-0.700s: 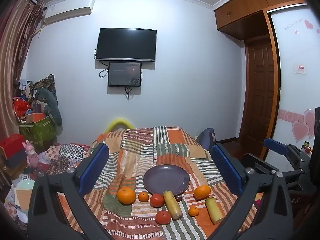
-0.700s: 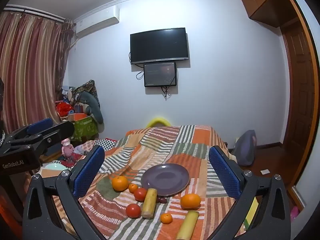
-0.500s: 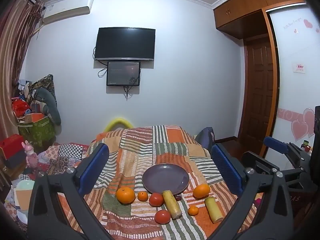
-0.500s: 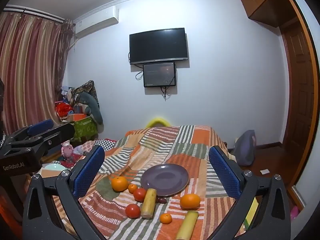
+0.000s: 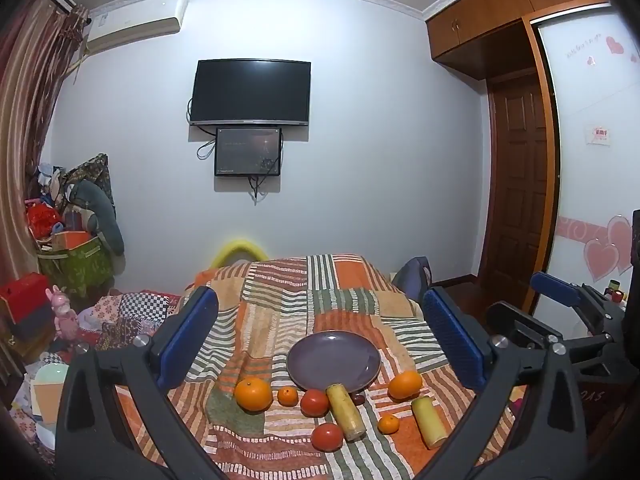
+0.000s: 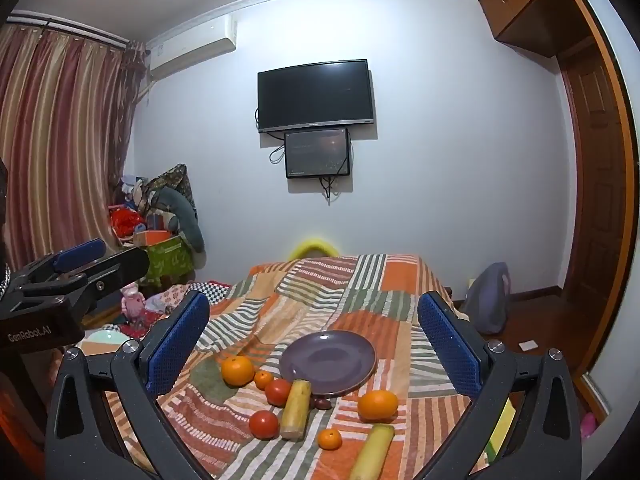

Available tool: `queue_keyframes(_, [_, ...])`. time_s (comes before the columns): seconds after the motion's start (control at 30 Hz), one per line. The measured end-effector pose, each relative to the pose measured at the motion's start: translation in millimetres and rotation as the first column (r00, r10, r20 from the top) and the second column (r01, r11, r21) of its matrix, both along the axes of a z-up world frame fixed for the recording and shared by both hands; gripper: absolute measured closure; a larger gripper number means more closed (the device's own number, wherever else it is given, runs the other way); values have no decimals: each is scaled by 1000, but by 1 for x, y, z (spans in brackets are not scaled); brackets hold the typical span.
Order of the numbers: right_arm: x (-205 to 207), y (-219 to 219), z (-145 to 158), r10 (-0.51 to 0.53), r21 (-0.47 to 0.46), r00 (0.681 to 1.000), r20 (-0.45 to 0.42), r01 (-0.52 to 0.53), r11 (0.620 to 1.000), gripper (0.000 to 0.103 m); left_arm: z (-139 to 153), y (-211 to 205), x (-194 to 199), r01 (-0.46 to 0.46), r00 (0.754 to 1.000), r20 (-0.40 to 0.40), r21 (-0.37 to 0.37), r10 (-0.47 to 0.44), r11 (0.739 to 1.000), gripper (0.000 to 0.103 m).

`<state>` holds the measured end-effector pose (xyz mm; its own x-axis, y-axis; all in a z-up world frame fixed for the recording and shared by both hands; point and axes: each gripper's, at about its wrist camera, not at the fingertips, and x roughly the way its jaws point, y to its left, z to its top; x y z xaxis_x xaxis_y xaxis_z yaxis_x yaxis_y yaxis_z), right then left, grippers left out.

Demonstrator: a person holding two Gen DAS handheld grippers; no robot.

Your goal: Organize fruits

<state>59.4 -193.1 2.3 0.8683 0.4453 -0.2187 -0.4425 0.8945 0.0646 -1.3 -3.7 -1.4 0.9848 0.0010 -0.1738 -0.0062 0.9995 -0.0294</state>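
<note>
An empty purple plate lies on a striped patchwork cloth. In front of it lie two big oranges, two small mandarins, two red tomatoes, two yellowish cylinders and a small dark fruit. My left gripper is open, held above and short of the fruit with nothing between its blue pads. My right gripper is open too, equally empty. Each gripper appears at the edge of the other's view.
The cloth-covered table runs back toward a white wall with a TV. Clutter, bags and toys fill the left floor. A wooden door and a grey bag are on the right.
Both views have drifted very slightly; the fruit, the plate and both open grippers stand as before.
</note>
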Motion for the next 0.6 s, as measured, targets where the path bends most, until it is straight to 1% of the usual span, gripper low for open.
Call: queue_keyframes(0.6, [-1, -1, -2, -35, 10, 999, 18, 35, 999, 0, 1, -4, -1, 0, 1000, -2, 0, 0, 1000, 0])
